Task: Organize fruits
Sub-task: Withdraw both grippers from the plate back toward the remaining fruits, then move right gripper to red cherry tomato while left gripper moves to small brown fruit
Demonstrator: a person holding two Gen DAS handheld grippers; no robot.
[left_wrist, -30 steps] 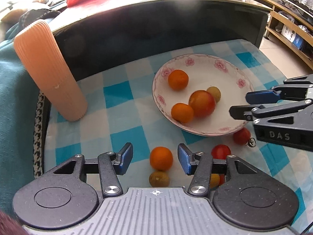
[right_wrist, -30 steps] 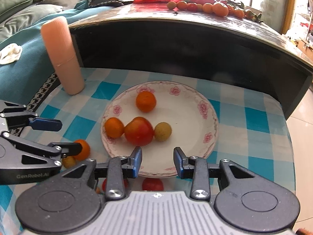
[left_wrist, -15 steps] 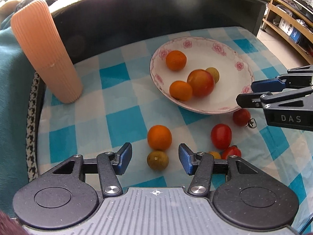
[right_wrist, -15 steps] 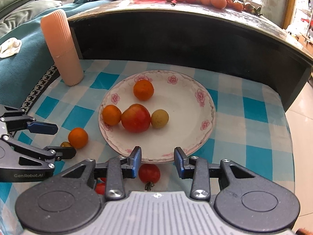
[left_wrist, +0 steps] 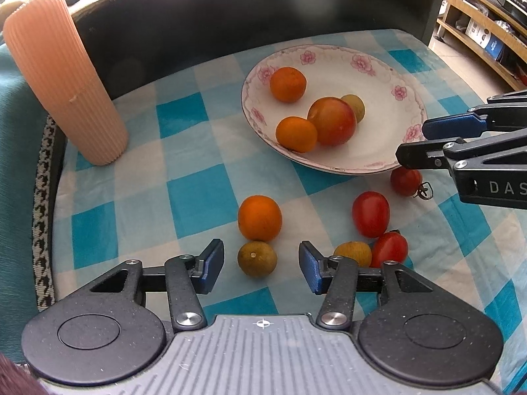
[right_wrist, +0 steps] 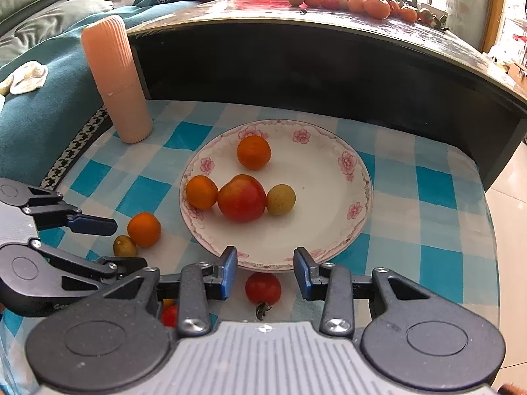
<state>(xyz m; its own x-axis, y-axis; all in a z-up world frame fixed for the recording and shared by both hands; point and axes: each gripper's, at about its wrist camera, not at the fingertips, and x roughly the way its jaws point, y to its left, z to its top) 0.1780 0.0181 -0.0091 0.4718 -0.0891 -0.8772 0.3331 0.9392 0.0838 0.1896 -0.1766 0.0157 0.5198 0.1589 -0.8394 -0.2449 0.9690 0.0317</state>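
Note:
A white floral plate (left_wrist: 395, 75) (right_wrist: 329, 177) on the checked cloth holds two tangerines, a red apple (left_wrist: 332, 120) (right_wrist: 242, 197) and a small yellow-green fruit. My left gripper (left_wrist: 262, 260) is open, with a small green-brown fruit (left_wrist: 257, 258) between its fingertips and a tangerine (left_wrist: 259, 218) just beyond. Right of it lie cherry tomatoes (left_wrist: 371, 214) and a yellowish fruit (left_wrist: 353, 252). My right gripper (right_wrist: 265, 271) is open at the plate's near rim, a stemmed cherry tomato (right_wrist: 263, 288) between its fingertips.
A ribbed peach-coloured cylinder (left_wrist: 62, 79) (right_wrist: 113, 79) stands upright at the cloth's back left. A dark raised table edge (right_wrist: 296, 62) runs behind the plate, with more fruit (right_wrist: 362, 1) and a red bag on top. A teal blanket lies to the left.
Both grippers have drawn back toward me and risen, so the loose fruit in front of the plate has come further into view. Both stay open; no fruit has moved.

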